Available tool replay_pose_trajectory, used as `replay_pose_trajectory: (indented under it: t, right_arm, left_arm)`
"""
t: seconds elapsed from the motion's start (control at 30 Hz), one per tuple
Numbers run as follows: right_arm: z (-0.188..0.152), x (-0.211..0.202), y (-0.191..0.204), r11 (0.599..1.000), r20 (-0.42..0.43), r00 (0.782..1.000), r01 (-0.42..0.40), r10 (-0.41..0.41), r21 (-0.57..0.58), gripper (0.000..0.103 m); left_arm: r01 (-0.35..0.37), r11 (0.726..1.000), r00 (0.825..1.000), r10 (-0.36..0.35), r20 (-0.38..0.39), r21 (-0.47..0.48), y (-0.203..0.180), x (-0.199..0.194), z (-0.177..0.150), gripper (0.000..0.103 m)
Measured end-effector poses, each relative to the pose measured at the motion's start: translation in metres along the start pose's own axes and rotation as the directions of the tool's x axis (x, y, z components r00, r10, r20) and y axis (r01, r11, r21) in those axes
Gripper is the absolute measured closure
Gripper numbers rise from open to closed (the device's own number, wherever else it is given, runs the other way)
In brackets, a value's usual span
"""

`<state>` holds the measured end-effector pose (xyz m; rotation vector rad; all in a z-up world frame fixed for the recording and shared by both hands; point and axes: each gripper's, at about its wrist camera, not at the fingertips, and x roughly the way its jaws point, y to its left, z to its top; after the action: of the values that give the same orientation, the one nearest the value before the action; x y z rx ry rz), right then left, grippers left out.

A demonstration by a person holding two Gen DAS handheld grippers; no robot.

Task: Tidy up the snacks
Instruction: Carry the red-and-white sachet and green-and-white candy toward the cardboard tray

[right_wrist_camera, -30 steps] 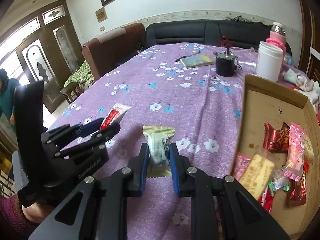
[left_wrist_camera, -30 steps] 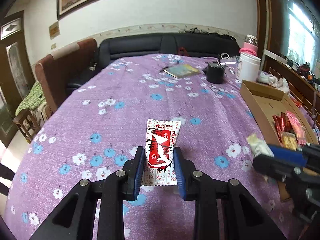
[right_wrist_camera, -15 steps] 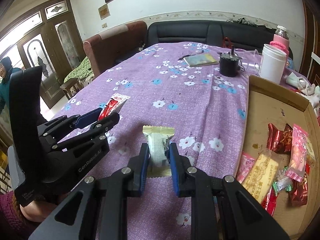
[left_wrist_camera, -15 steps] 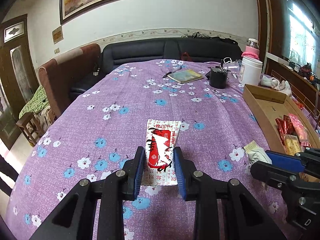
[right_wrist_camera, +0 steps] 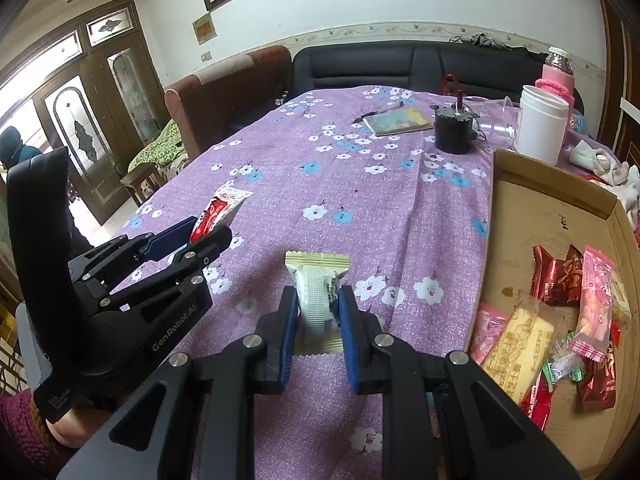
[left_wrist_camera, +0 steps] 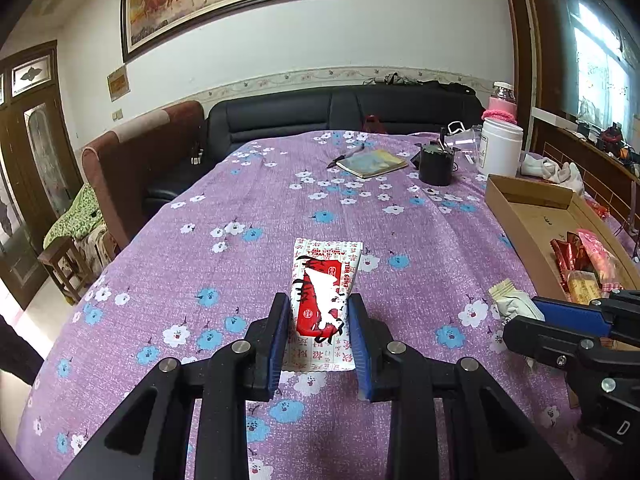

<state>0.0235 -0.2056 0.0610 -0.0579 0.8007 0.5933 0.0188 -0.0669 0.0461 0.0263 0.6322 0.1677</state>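
My left gripper (left_wrist_camera: 319,320) is shut on a red and white snack packet (left_wrist_camera: 322,300) and holds it above the purple flowered tablecloth (left_wrist_camera: 280,208). My right gripper (right_wrist_camera: 318,312) is shut on a cream and white snack packet (right_wrist_camera: 316,292), also held above the cloth. In the right wrist view the left gripper (right_wrist_camera: 208,232) with its red packet (right_wrist_camera: 218,210) is to the left. In the left wrist view the right gripper (left_wrist_camera: 560,316) with its cream packet (left_wrist_camera: 512,304) is at the right. A cardboard tray (right_wrist_camera: 520,216) with several wrapped snacks (right_wrist_camera: 560,320) lies to the right.
At the far end of the table stand a black cylinder device (left_wrist_camera: 435,164), a notebook with a pen (left_wrist_camera: 372,163), a white jar (left_wrist_camera: 500,152) and a pink-sleeved bottle (left_wrist_camera: 502,104). A black sofa (left_wrist_camera: 340,120) and a brown armchair (left_wrist_camera: 132,160) stand beyond the table.
Both grippers have lifted and tilted up a little with their packets still held. The room shows more and the table sits lower in both views.
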Motion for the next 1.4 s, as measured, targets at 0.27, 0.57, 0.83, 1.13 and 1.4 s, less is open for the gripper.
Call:
replay_pose_trajectory:
  t: [0.27, 0.57, 0.83, 1.13, 1.4]
  right_arm:
    - [0.001, -0.007, -0.004, 1.0, 0.016, 1.0, -0.004, 0.003, 0.027, 0.083]
    - [0.007, -0.017, -0.022, 0.996, 0.045, 0.999, -0.005, 0.001, 0.093, 0.083]
    - [0.011, -0.024, -0.04, 0.988, 0.065, 0.998, -0.004, -0.006, 0.155, 0.083]
    - [0.015, -0.041, -0.081, 0.962, 0.093, 0.994, 0.024, -0.051, 0.273, 0.083]
    - [0.012, -0.067, -0.146, 0.884, 0.086, 0.983, 0.108, -0.164, 0.455, 0.083]
  left_arm:
    - [-0.009, 1.0, 1.0, 0.009, 0.017, 0.019, -0.004, -0.003, 0.0, 0.072]
    - [-0.021, 0.999, 0.999, 0.02, 0.029, 0.039, -0.008, -0.005, -0.001, 0.072]
    - [-0.026, 0.998, 0.999, 0.023, 0.045, 0.06, -0.013, -0.009, 0.0, 0.072]
    - [0.028, 0.996, 0.998, -0.032, 0.047, 0.086, -0.03, -0.02, 0.011, 0.072]
    - [0.246, 0.963, 0.969, -0.247, -0.004, 0.108, -0.083, -0.037, 0.034, 0.071]
